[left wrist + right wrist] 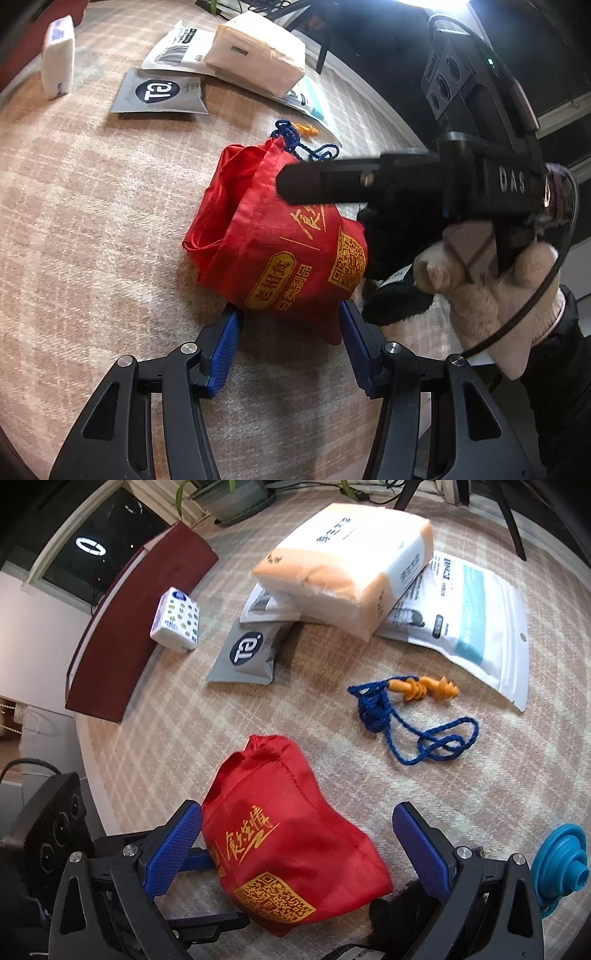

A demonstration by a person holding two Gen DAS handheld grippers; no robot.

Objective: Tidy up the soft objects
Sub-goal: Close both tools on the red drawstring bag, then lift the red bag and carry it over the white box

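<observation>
We have the red drawstring bag (280, 243) lying on the checked cloth of the worktop (92, 229), near us, with both tools closing in on it. The left gripper (290, 338) stands with its jaws fairly wide, straddling the bag's near bottom corner; the blue pads (223, 350) do not look pressed into the fabric. The right gripper (295, 853) comes down from above with its jaws wide too, the bag lying between them and the left pad touching or just beside the cloth; we would not call that a grip yet.

Our worry is the slippery fabric. If either pair of jaws closes on a thin fold alone, the bag may slide out or bunch up instead of lifting. Something black and fuzzy (399, 904) sits just right of the bag under the right tool, and it could be caught along with it. The corded orange earplugs (424, 688) lie beyond the bag, near its mouth; dragging the bag that way might snag the blue cord (384, 720). The two tools are also close together and could knock each other. The tissue pack (347, 565) and pouches farther off look safe.
</observation>
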